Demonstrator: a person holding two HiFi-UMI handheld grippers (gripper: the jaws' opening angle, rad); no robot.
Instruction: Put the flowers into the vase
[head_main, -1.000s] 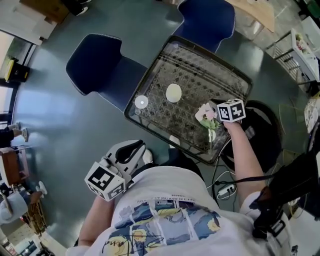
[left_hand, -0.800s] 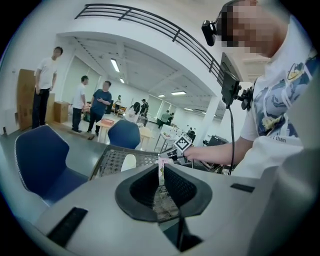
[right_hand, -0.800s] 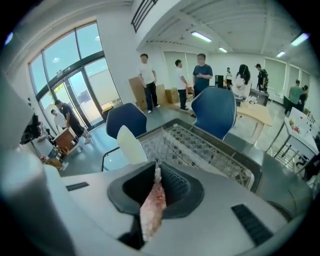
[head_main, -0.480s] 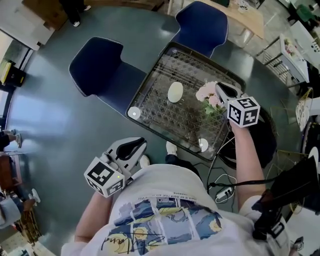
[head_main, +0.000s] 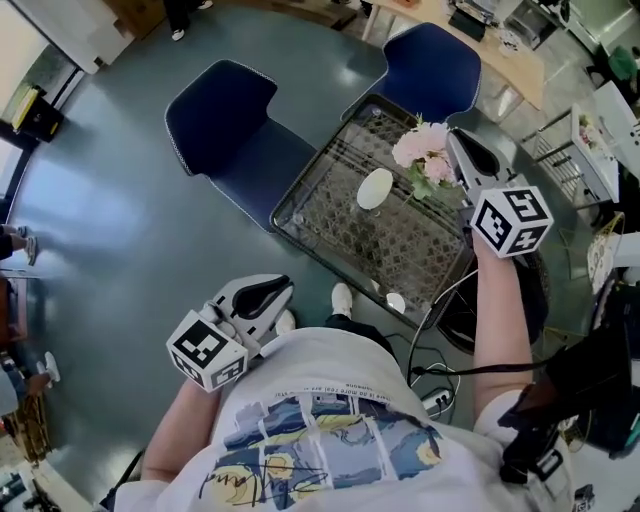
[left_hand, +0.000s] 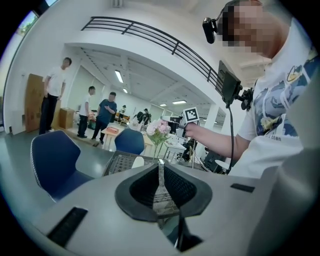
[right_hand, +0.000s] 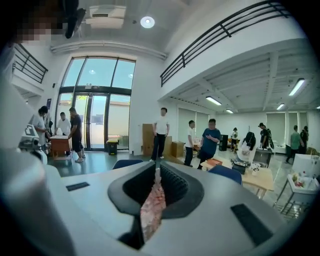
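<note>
My right tool (head_main: 453, 143) is clamped on the flowers (head_main: 422, 150); its own view shows pink material pinched between the closed jaws. The pink blooms are held in the air above the far right part of the worktop (head_main: 330, 215), near a white oval item (head_main: 375, 188) that lies on the patterned top. My left tool (head_main: 277, 292) is closed with nothing in it, close to my body and apart from the worktop. Blue chairs (head_main: 228, 120) stand beyond the worktop. The cube (head_main: 511, 221) on each tool bears square black-and-white markers. The print on my shirt (head_main: 330, 440) is too small to read.
</note>
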